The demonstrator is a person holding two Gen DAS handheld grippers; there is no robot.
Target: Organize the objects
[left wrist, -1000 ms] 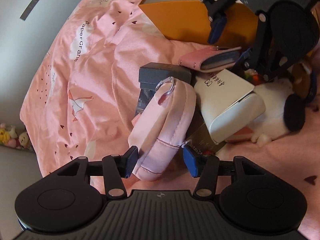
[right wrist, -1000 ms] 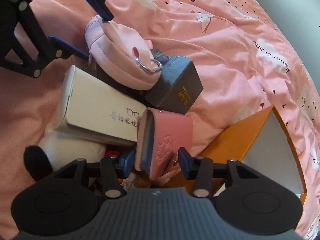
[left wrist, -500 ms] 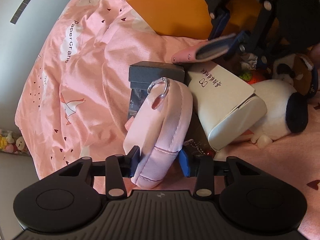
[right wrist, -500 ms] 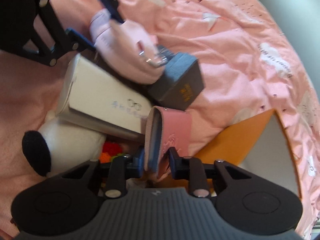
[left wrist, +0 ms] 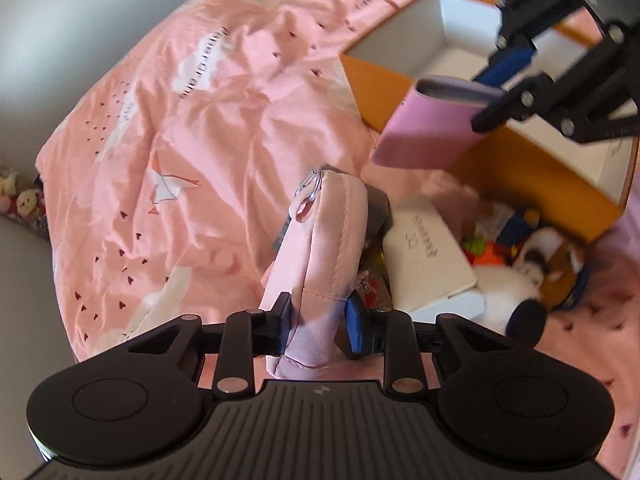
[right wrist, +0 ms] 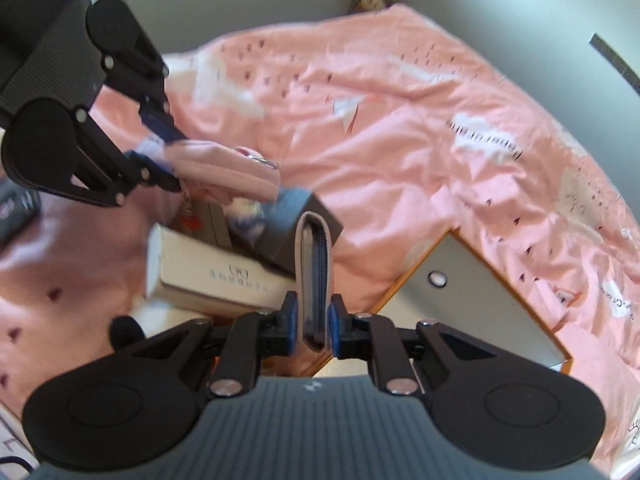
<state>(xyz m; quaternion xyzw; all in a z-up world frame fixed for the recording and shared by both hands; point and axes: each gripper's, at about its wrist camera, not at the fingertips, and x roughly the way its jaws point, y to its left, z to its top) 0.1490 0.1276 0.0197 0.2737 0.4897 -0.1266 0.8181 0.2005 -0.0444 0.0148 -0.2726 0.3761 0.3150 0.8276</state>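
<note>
While above the quilt (left wrist: 200,140) — left fingers (left wrist: 356,326) tight on pouch (left wrist: 328,248), right fingers (right wrist: 333,330) closing on wallet (right wrist: 314,272).

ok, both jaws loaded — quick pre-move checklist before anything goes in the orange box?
1. Left gripper clamped on the pink pouch: ok.
2. Right gripper on the pink wallet, jaws closing on it: ok.
3. Wallet clear of the pile, seen hanging above it in the left view: ok.
4. Pouch clear of the grey box and white case: cannot tell, frames blurred.
5. Orange box open, white interior free: ok for the part in view.
6. Pouch's ring snag-free: cannot tell.
</note>
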